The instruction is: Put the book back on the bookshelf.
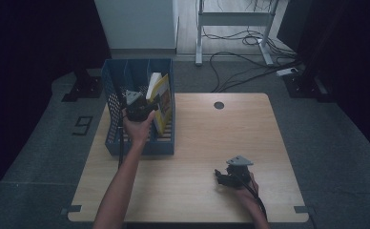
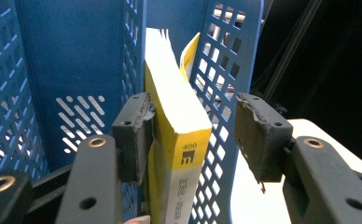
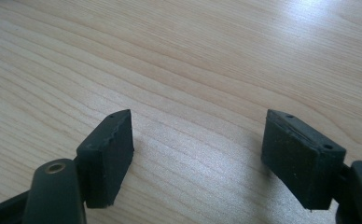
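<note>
A blue slotted file rack stands on the wooden table at its left side. A thick yellow book stands upright in the rack's right compartment, white page edges up. My left gripper reaches to the book from the near side. In the left gripper view its jaws stand apart around the book: the left pad lies against the cover, while the right pad is clear of it, outside the rack's perforated wall. My right gripper rests low over the table near the front right, open and empty.
A round cable hole sits in the table's far middle. Behind the table stand a white desk frame and loose cables on the floor. The rack's left compartments hold nothing.
</note>
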{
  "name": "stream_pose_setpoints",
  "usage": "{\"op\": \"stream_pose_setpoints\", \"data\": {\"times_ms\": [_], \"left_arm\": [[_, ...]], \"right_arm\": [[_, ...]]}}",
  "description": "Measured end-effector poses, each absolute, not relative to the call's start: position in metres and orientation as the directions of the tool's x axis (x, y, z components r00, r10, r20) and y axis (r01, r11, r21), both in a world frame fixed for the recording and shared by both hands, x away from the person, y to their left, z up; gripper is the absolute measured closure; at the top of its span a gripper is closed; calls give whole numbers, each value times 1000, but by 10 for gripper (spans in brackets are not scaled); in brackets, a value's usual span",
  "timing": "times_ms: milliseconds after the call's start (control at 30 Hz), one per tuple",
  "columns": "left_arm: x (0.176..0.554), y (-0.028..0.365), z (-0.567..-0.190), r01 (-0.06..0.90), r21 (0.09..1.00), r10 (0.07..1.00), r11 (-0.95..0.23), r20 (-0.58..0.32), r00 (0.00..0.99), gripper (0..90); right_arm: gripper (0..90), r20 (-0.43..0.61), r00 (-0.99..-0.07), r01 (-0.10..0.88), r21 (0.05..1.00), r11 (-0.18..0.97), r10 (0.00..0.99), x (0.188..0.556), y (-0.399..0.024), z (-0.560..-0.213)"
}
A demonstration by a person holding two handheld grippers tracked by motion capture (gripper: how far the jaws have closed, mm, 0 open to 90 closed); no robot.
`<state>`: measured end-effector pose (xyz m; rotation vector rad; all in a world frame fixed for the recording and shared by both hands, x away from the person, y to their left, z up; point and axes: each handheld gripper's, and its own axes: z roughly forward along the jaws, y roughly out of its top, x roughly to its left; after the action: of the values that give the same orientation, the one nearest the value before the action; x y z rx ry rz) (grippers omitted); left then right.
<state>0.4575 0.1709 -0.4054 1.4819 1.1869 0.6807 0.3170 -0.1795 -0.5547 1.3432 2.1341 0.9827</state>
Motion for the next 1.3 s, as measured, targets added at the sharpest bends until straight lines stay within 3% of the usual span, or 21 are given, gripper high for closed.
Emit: {"op": "stream_pose_setpoints", "data": {"times_ms": [967, 1300], "left_arm": [[407, 183, -415, 356, 934, 870, 18, -190, 455, 422], [379, 177, -430, 361, 931, 817, -52, -168, 552, 411]], "right_arm": [[241, 11, -436, 594, 755, 278, 900, 318, -179, -555], [241, 11, -434, 594, 756, 277, 901, 318, -179, -555]]}}
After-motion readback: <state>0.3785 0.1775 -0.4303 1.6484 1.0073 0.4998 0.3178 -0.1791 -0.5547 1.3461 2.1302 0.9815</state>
